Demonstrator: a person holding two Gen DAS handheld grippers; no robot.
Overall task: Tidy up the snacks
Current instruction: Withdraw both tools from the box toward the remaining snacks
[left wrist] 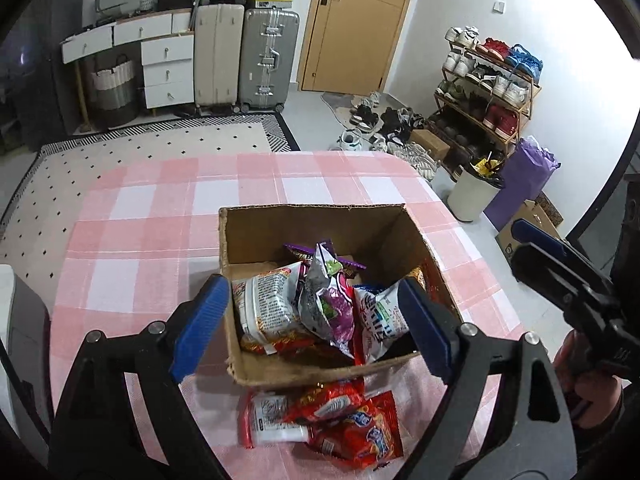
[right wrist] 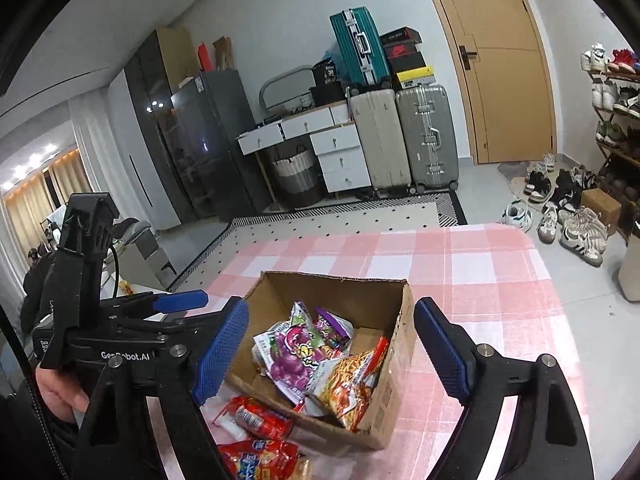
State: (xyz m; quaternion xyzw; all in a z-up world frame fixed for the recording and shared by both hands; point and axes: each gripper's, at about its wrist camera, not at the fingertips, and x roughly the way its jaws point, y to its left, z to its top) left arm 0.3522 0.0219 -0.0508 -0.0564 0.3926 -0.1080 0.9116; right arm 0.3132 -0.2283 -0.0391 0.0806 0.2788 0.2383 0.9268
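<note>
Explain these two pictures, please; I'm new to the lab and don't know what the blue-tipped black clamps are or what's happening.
Each clamp is a hand-held two-finger gripper with a camera looking along its fingers. One picture is from the left gripper, the other from the right gripper. Both are open and hold nothing. On the pink checked tablecloth stands an open brown cardboard box with snack packets inside, such as a purple grape-print packet. Several red snack packets lie on the cloth beside the box.

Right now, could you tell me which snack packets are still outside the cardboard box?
The red packets lie on the checked tablecloth just before the cardboard box; the purple grape packet and the others sit inside it.
</note>
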